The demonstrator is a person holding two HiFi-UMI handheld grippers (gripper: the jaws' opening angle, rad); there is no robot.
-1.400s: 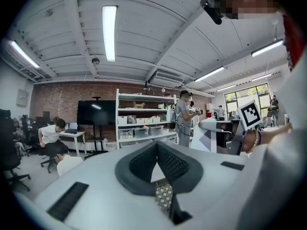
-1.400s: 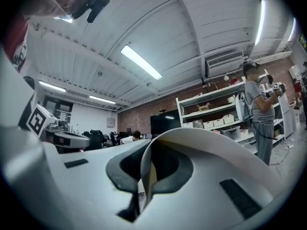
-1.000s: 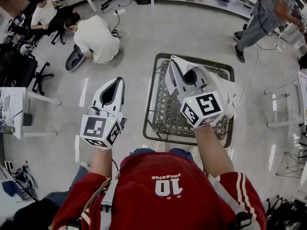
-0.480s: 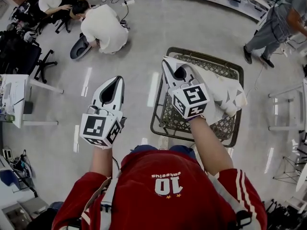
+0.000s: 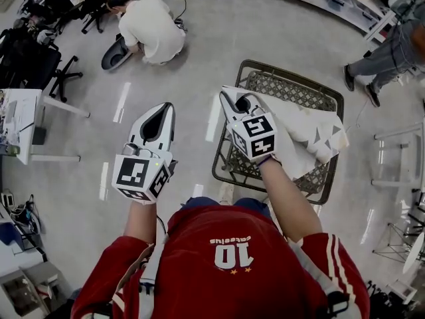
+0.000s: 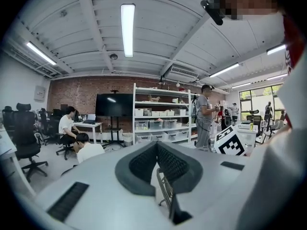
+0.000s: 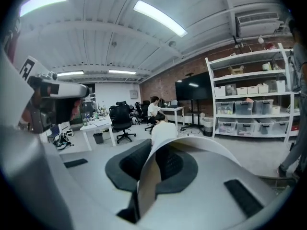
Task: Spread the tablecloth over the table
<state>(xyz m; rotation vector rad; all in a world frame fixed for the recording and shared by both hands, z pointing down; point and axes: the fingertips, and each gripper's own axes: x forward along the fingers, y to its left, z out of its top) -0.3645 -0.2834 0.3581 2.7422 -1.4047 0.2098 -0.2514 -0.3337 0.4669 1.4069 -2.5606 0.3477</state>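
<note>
Right gripper (image 5: 228, 100) pinched the folded tablecloth (image 5: 312, 135) by its edge above the mesh table (image 5: 292, 88). Left gripper (image 5: 166, 107) was pressed together, empty, beside the table. Unfolding judged not begun; next, left must open and take another edge.

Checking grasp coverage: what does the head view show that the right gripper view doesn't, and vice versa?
Head view only: the mesh top of the table, with the tablecloth heaped across its middle and mesh bare beyond and nearer. Right gripper view only: the tablecloth's edge pinched between the fingers, plus shelving and a wall screen. Both: the right gripper shut on the tablecloth, and the person in white crouching on the floor.
</note>
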